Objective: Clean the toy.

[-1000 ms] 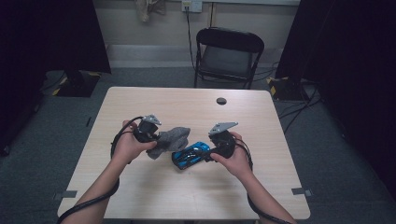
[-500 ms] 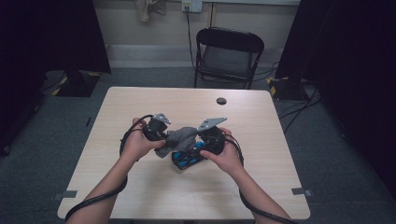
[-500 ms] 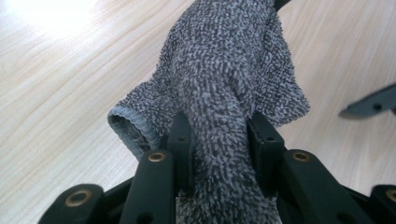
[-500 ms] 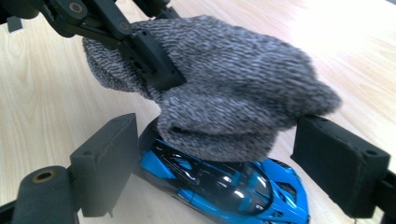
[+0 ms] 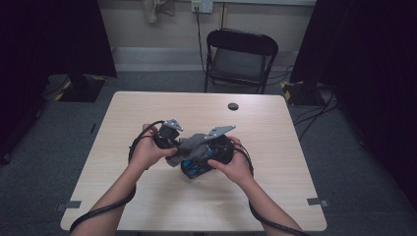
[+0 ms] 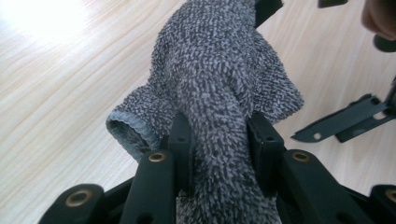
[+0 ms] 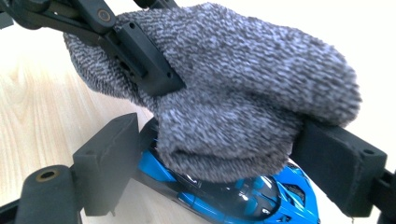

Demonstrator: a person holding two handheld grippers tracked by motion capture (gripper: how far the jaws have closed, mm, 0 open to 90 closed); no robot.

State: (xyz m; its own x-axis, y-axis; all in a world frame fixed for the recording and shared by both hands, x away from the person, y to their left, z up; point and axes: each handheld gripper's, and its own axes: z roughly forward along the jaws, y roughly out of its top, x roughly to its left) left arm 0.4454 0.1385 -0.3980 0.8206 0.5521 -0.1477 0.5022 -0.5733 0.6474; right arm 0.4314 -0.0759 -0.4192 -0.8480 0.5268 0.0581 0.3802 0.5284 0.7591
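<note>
Left gripper point(image 6: 219, 140): I am pinching the grey sock point(image 6: 224, 88) between my jaws, holding it bunched and raised off the table point(image 5: 147, 211). Right gripper point(image 7: 219, 163): my jaws are gripping the blue toy car point(image 7: 243, 196) by its sides, sock toe draping over its roof. Both hands have been closing toward each other over the last second; in the high view the sock point(image 5: 193, 145) is now lying partly over the car point(image 5: 194, 167), near table centre. I am judging this as working the car into the sock; the opening is not yet lined up with the car's nose
</note>
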